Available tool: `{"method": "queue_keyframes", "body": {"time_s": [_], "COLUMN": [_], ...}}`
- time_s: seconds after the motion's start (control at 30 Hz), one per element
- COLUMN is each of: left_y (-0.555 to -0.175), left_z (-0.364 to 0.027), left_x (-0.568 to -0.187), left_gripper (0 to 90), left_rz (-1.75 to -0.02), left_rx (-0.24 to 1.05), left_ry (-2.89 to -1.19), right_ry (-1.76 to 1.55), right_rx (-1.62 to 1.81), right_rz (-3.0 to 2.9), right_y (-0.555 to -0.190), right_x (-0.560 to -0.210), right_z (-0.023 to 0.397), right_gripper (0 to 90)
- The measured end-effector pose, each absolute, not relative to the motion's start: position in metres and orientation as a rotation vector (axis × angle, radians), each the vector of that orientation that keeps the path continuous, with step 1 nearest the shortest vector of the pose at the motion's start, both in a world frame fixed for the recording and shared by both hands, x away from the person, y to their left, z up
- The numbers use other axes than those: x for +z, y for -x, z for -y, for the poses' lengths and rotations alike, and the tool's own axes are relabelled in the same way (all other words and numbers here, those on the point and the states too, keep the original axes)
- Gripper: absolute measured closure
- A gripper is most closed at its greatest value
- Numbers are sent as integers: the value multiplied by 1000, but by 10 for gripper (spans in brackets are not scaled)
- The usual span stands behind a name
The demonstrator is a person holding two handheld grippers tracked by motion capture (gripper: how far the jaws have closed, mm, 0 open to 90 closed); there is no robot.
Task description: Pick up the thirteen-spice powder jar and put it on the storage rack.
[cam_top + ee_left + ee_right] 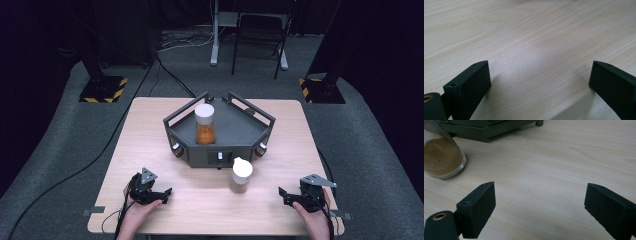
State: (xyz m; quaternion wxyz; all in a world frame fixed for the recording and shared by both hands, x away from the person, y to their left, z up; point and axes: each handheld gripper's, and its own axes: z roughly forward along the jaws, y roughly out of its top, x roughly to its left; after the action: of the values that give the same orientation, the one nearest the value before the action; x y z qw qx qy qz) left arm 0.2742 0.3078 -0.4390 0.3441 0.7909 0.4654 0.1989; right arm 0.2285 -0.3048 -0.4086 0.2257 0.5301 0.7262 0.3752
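High view: brown spice jar stands upright on the table, just in front of the dark tray; a second jar, orange contents, stands inside the tray. My right gripper rests near the table's edge, well apart from the brown jar; my left gripper likewise.

Left gripper view: jaws wide apart, nothing but bare wood between them.

Right gripper view: jaws wide, empty, over wood. The brown jar is off to the left, glass base on the table. I judge it light, rigid, slick and breakable; best taken across the glass body below the white cap.
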Motion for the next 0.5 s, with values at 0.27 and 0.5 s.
{"method": "queue_keyframes", "body": {"time_s": [0.27,0.5], "left_y": [-274,-274], "left_z": [-308,-308], "left_x": [-439,-439], "left_gripper": [37,37], "left_rz": [-1207,-1209], "left_rx": [517,517], "left_ry": [-2058,-2055], "right_ry": [-1416,-1383], "right_rx": [1102,1117], "right_rz": [-2016,-2031], "right_y": [-224,-224], "right_x": [-401,-397], "right_z": [300,292], "right_gripper": [83,83]}}
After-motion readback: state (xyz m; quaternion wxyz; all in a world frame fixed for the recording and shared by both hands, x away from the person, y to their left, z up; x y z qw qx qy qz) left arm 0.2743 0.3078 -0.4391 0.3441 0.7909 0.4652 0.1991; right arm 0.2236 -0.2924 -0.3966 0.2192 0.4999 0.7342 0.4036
